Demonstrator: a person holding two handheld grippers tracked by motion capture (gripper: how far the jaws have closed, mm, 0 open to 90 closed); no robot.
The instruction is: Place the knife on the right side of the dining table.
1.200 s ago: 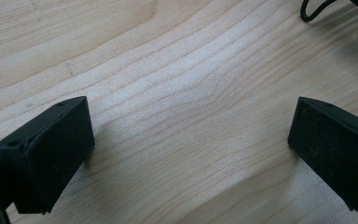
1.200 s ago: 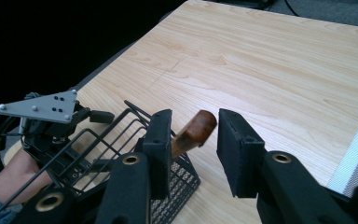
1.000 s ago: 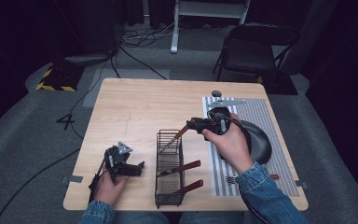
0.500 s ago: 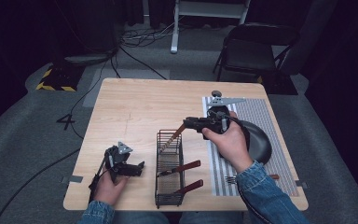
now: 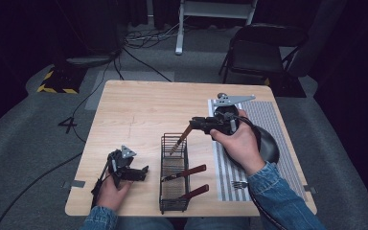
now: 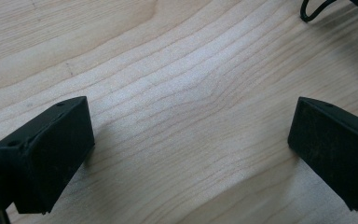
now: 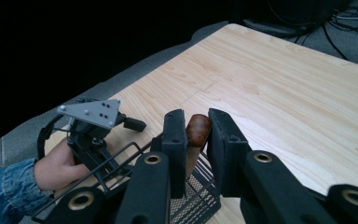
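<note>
Right hand-held gripper (image 5: pixel 195 124) has just been closing: its jaws now pinch the brown wooden handle (image 7: pixel 197 132) of a utensil (image 5: pixel 178 141) that stands tilted in the far end of the wire basket (image 5: pixel 174 201), directly below and ahead of the jaws. Compared with a second ago, the right hand has barely shifted. Grip looks set, so the next step is probably to lift the utensil out or seat it. Two more brown-handled utensils (image 5: pixel 186 171) lie across the basket, nearer the person. Left hand-held gripper (image 5: pixel 139 173) rests on the table (image 5: pixel 139 110), jaws spread, nothing between them.
</note>
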